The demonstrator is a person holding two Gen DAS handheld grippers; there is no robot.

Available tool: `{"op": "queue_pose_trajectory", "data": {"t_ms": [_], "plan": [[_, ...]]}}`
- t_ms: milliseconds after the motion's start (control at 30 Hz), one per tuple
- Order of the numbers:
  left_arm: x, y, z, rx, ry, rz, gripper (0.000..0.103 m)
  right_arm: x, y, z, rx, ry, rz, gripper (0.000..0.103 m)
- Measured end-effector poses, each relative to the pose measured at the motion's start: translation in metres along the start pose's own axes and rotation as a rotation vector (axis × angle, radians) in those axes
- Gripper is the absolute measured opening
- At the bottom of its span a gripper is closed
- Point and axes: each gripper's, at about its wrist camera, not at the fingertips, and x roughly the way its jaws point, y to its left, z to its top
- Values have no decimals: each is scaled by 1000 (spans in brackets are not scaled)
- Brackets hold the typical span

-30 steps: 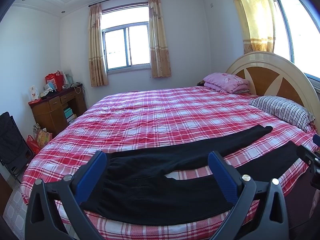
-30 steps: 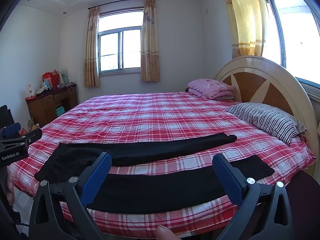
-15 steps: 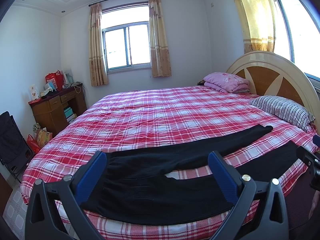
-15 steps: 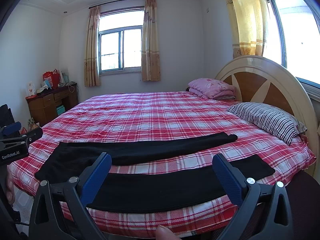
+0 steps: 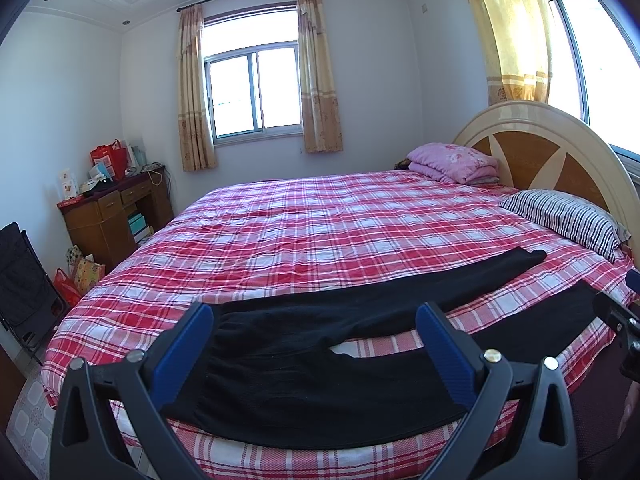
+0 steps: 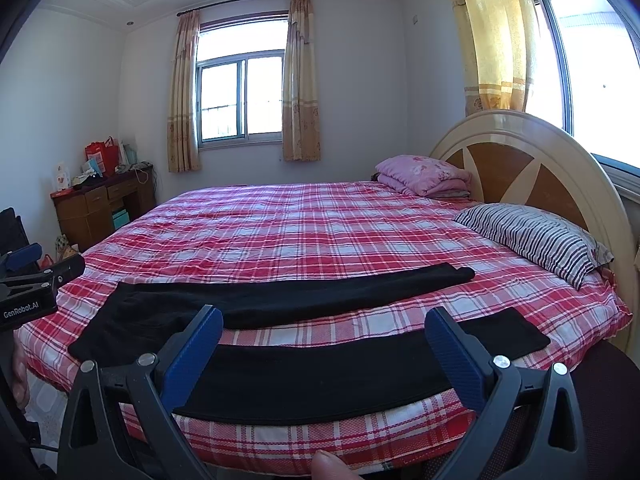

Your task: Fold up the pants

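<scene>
black pants [image 6: 304,364] lie flat, legs splayed toward 3 o'clock on the bed [image 6: 320,236] — so my left gripper [image 5: 312,352] and right gripper [image 6: 324,354] hover apart, empty, ready to fold.

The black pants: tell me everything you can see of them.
The black pants lie flat and unfolded on the red plaid bedspread, along the near edge of the bed. The fabric looks soft, matte and plain. The waist end lies toward the left, and the two legs spread apart toward the striped pillow, with a strip of bedspread showing between them. Only the bedspread touches them; both grippers are open and apart from them.
</scene>
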Motion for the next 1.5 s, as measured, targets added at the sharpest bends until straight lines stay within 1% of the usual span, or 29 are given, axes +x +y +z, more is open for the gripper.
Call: {"op": "queue_pose_trajectory", "data": {"t_ms": [333, 600, 733, 800, 867, 900, 933, 1033, 1067, 1133, 1233, 1267, 1300, 1367, 1433, 1500], "plan": [[1, 1, -2, 0, 5, 1, 103, 2, 1, -2, -2, 8, -1, 102], [8, -1, -7, 2, 24, 2, 103, 9, 0, -4, -5, 27, -3, 102], [19, -2, -10, 15, 46, 4, 103, 17, 0, -9, -3, 47, -6, 102], [34, 4, -13, 20, 53, 16, 103, 26, -1, -13, -6, 72, -5, 102], [68, 24, -16, 21, 92, 64, 103, 36, 0, -19, -11, 99, -4, 102], [77, 31, -17, 17, 105, 77, 103, 42, 0, -22, -16, 116, -3, 102], [102, 53, -19, -7, 145, 109, 103, 49, -1, -26, -24, 135, -3, 102], [142, 96, -25, -72, 203, 179, 103, 69, -3, -38, -48, 182, -5, 102], [161, 120, -28, -103, 227, 214, 103, 74, -5, -42, -54, 192, -9, 102], [183, 148, -34, -128, 263, 230, 103, 87, -9, -50, -61, 210, -18, 102], [211, 167, -43, -121, 304, 255, 103, 105, -17, -61, -68, 237, -28, 102], [225, 175, -46, -114, 324, 241, 101, 111, -21, -65, -72, 249, -28, 102], [234, 181, -49, -114, 342, 229, 96, 118, -25, -67, -71, 261, -31, 102], [251, 189, -52, -116, 381, 206, 90, 129, -35, -68, -64, 273, -44, 102], [266, 194, -51, -129, 400, 169, 90, 140, -45, -66, -64, 281, -62, 102], [283, 200, -49, -145, 413, 136, 87, 154, -57, -61, -68, 294, -85, 102]]}}
